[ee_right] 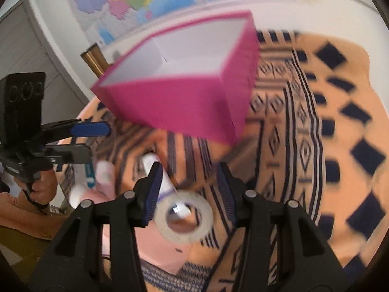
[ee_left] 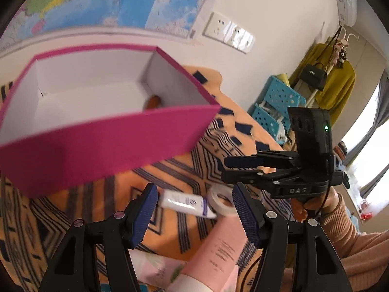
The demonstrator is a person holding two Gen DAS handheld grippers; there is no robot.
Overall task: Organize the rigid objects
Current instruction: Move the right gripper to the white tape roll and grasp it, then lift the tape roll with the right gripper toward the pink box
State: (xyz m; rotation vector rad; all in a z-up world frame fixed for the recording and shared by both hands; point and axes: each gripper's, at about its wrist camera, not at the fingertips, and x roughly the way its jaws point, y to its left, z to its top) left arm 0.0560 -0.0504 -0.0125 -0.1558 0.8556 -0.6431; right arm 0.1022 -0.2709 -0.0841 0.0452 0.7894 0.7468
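A magenta box with a white inside stands open on the orange patterned cloth; an orange thing lies in its corner. It also shows in the right wrist view. My left gripper is open above a small white tube, a tape roll and a pink tube. My right gripper is open just over the tape roll, with the white tube by its left finger. The right gripper also shows in the left wrist view.
Blue perforated crates and a coat rack with yellow clothes stand beyond the table. A wall map hangs behind the box. A flat pink pack lies under the tape roll. Patterned cloth stretches to the right.
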